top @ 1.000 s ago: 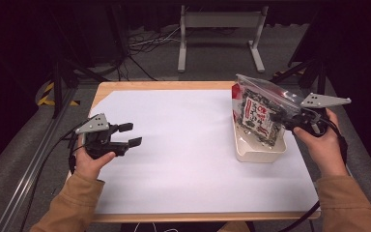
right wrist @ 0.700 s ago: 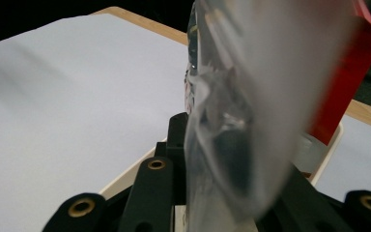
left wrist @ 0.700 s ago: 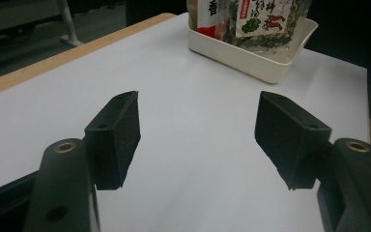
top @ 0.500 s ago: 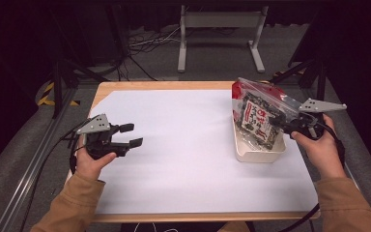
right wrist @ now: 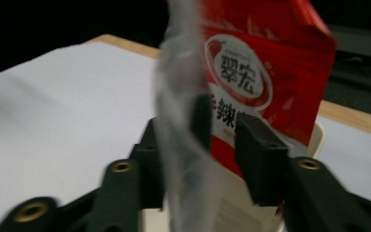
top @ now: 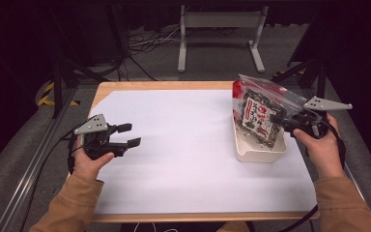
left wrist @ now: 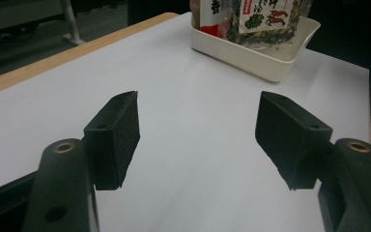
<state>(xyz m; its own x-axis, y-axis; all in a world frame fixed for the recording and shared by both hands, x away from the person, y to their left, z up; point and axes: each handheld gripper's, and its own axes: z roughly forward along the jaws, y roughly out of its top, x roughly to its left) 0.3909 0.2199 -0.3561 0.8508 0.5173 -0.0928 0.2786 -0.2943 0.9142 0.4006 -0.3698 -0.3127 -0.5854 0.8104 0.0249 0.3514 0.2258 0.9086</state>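
Where the table's white tray (top: 258, 153) sits: one upright clear snack bag (top: 258, 112).

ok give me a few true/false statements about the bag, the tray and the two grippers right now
1. The clear bag of packets stands in the white tray. True.
2. The left gripper holds a packet. False: its jaws are open, with nothing between them.
3. The tray sits at the person's left. False: it sits at the right side of the white sheet.
4. The right gripper has the bag between its jaws. True; they have just been opening.
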